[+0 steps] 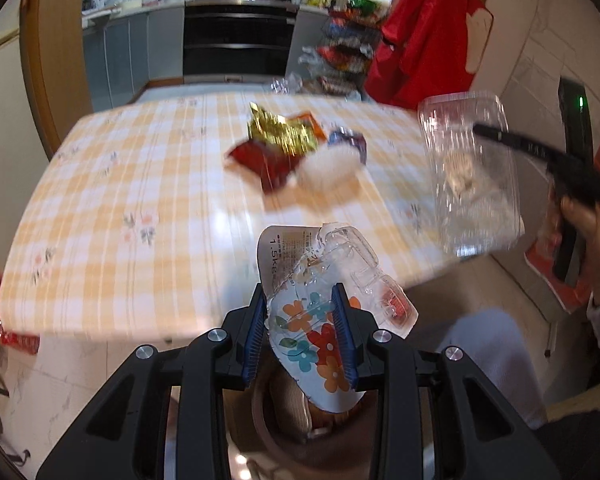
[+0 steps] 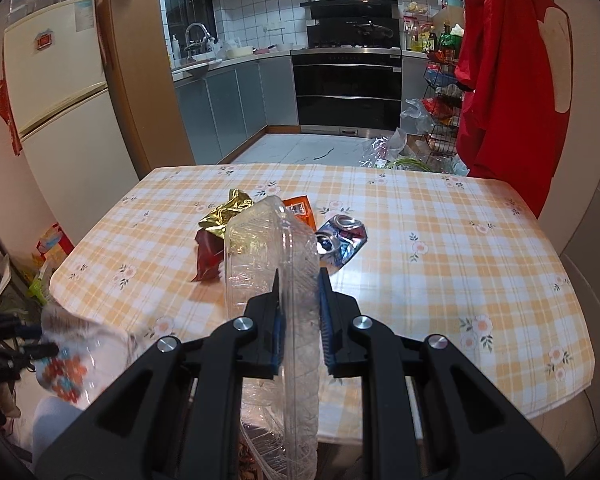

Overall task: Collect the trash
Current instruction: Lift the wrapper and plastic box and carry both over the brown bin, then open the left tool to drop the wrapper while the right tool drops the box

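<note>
- Left claw [image 1: 303,322] pinching flowered plastic pack [image 1: 320,344], off tabletop [image 1: 120,200] near edge.
- Right claw [image 2: 300,312] pinching clear container [image 2: 272,248], over near edge.
- Gold wrapper [image 2: 228,216], crushed can [image 2: 342,236] mid-tabletop.

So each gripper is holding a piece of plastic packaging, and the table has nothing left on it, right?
Not quite. The left gripper holds flowered packaging and the right gripper a clear plastic box, but the table is not cleared: the right wrist view shows a gold wrapper, a red wrapper and a crushed can there.
</note>
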`<control>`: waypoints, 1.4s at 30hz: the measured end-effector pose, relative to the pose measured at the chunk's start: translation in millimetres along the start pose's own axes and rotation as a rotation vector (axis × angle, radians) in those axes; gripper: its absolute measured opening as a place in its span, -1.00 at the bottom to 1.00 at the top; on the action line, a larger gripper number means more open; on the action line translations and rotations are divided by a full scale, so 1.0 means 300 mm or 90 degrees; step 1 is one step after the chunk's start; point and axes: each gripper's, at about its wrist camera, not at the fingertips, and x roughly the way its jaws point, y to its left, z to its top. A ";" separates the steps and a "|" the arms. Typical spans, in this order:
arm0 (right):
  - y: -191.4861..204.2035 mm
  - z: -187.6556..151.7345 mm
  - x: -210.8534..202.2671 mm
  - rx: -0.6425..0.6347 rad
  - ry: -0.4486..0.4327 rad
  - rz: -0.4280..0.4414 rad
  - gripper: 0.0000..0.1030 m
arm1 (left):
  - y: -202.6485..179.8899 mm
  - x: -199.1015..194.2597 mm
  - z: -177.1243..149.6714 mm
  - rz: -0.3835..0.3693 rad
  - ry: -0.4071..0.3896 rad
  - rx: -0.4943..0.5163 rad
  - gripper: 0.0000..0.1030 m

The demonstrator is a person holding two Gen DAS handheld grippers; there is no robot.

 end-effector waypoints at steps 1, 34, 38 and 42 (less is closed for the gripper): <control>0.006 -0.009 -0.014 -0.001 0.000 -0.001 -0.64 | -0.004 0.001 -0.021 0.000 0.008 0.004 -0.38; 0.180 -0.256 -0.133 -0.008 0.052 0.040 -0.64 | -0.027 -0.197 -0.061 0.098 -0.137 -0.063 0.85; 0.226 -0.275 -0.122 -0.015 0.066 0.051 -0.64 | 0.013 -0.229 -0.073 0.119 -0.149 -0.077 0.87; 0.274 -0.298 -0.106 -0.030 0.086 0.062 -0.64 | 0.047 -0.251 -0.099 0.134 -0.156 -0.085 0.87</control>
